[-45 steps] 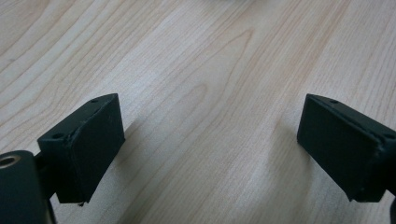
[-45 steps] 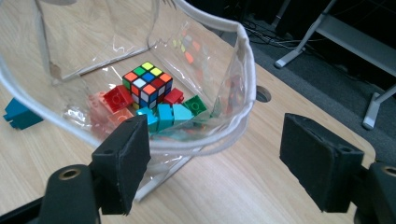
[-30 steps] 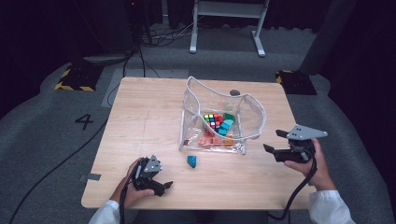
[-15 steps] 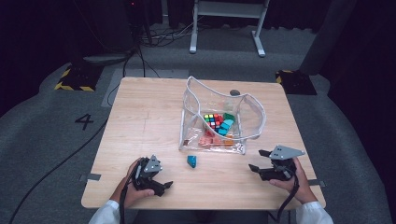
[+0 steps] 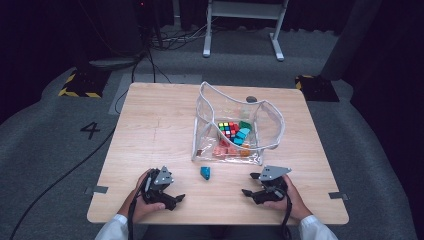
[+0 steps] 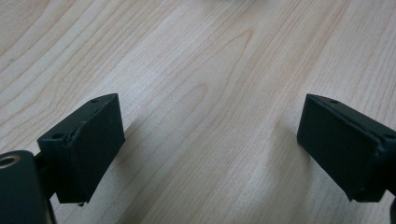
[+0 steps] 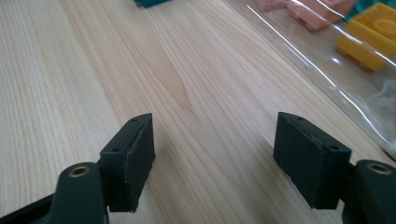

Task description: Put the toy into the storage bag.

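A clear plastic bag stands open on the wooden table. Inside are a colour cube, teal blocks and orange and pink pieces. A small teal piece lies on the table just in front of the bag. My left gripper rests low at the front left, open over bare wood. My right gripper sits low at the front right, pointing left, open. Its jaws have just been closing a little, with nothing between them. The bag's wall lies to its right.
Yellow pieces and pink pieces show through the bag. A small dark disc lies behind the bag. Tape tabs mark the table's sides. A white frame and cables stand on the floor beyond.
My right gripper has come down from beside the bag's right side to the table front, moving left and toward the person. The left gripper has stayed put.
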`<state>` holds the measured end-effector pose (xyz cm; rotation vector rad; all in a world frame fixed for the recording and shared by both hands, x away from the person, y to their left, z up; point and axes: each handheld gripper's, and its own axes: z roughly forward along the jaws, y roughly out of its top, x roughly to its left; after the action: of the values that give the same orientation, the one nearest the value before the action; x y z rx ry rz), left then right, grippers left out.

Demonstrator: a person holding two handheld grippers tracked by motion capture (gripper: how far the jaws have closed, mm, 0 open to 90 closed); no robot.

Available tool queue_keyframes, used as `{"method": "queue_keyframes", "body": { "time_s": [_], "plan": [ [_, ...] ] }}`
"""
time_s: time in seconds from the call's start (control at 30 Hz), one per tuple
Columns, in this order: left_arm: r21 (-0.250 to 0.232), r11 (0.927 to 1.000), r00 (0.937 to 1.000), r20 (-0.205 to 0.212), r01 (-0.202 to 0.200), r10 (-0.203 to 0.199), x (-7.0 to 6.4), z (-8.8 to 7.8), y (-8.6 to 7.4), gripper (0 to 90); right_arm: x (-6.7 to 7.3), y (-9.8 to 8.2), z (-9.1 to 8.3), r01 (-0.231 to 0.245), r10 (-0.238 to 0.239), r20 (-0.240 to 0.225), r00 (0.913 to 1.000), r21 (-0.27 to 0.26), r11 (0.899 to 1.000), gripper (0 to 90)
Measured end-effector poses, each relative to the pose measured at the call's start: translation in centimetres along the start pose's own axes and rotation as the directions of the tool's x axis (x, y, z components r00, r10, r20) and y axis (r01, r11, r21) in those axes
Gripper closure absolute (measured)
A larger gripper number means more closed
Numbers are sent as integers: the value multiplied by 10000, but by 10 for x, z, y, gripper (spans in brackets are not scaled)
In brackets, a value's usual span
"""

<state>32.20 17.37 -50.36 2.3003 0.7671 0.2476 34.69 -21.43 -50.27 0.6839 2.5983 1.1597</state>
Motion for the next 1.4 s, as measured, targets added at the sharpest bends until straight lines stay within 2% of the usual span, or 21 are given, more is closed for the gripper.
{"method": "queue_keyframes", "body": {
  "time_s": [0.1, 0.17, 0.23, 0.4, 0.47, 0.53, 0.67, 0.7, 0.73, 0.8, 0.83, 0.9, 0.93, 1.03, 1.07, 1.1, 1.17, 1.2, 1.27, 1.4],
  "plan": [
    [-1, 10000, 10000, 0, -6, 6, 0, 0, 0, 75, 7, 6, 8, -50, 50, -76, 10000, 18, 10000, 276],
    [1, 10000, 10000, -16, -36, 36, 0, 0, 0, 74, 9, 13, 16, 244, -242, -154, 9996, 90, 9997, 243],
    [-20, 10000, 10000, -12, -61, 61, 0, 0, 0, 73, 17, 21, 24, 4, 1, -290, 9996, 183, 9998, 231],
    [-15, 10000, 10000, -12, -53, 53, 0, 0, 0, 73, 33, 46, 53, 435, -421, -601, 9973, 221, 9988, 226],
    [-10, 10000, 10000, -16, -46, 46, 0, 0, 0, 73, 35, 55, 64, 639, -642, -808, 9947, -70, 9979, 236],
    [-1, 10000, 10000, -22, -41, 41, 0, 0, 0, 73, 36, 63, 73, 760, -760, -751, 9943, -25, 9971, 238],
    [-1, 10000, 10000, -20, -37, 37, 0, 0, 0, 73, 40, 77, 89, 592, -593, -591, 9965, -43, 9982, 239],
    [0, 10000, 10000, -18, -35, 35, 0, 0, 0, 73, 41, 79, 91, 454, -456, -561, 9974, -50, 9990, 239],
    [-21, 10000, 10000, -9, -52, 52, 0, 0, 0, 73, 41, 80, 92, 555, -556, -463, 9974, -36, 9985, 241],
    [-1, 10000, 10000, -21, -39, 39, 0, 0, 0, 73, 43, 82, 94, 265, -270, -455, 9986, -129, 9996, 245],
    [2, 10000, 10000, -20, -39, 39, 0, 0, 0, 73, 42, 82, 94, 383, -385, -399, 9985, -69, 9992, 246],
    [-20, 10000, 10000, -16, -53, 53, 0, 0, 0, 73, 42, 82, 95, 280, -284, -410, 9988, -103, 9996, 254],
    [-19, 10000, 10000, -10, -54, 54, 0, 0, 0, 73, 43, 83, 95, 116, -119, -375, 9992, -73, 9999, 264],
    [-18, 10000, 10000, -14, -56, 56, 0, 0, 0, 72, 43, 85, 96, 81, -82, -359, 9993, -9, 10000, 287],
    [-18, 10000, 10000, -14, -54, 54, 0, 0, 0, 72, 42, 85, 96, 203, -206, -334, 9992, -82, 9998, 308],
    [-19, 10000, 10000, -13, -54, 54, 0, 0, 0, 73, 43, 85, 96, -24, 20, -260, 9997, -152, 9999, 365],
    [-17, 10000, 10000, -10, -56, 56, 0, 0, 0, 72, 41, 84, 95, 62, -65, -141, 9999, -170, 9998, 421],
    [-20, 10000, 10000, -14, -54, 54, 0, 0, 0, 73, 42, 84, 95, -121, 117, -148, 9998, -232, 9997, 462],
    [1, 10000, 10000, -23, -43, 43, 0, 0, 0, 72, 41, 84, 95, -81, 75, -182, 9998, -347, 9994, 547],
    [2, 10000, 10000, -28, -43, 43, 0, 0, 0, 73, 40, 83, 93, -179, 174, -160, 9997, -349, 9992, 603]
  ]
}}
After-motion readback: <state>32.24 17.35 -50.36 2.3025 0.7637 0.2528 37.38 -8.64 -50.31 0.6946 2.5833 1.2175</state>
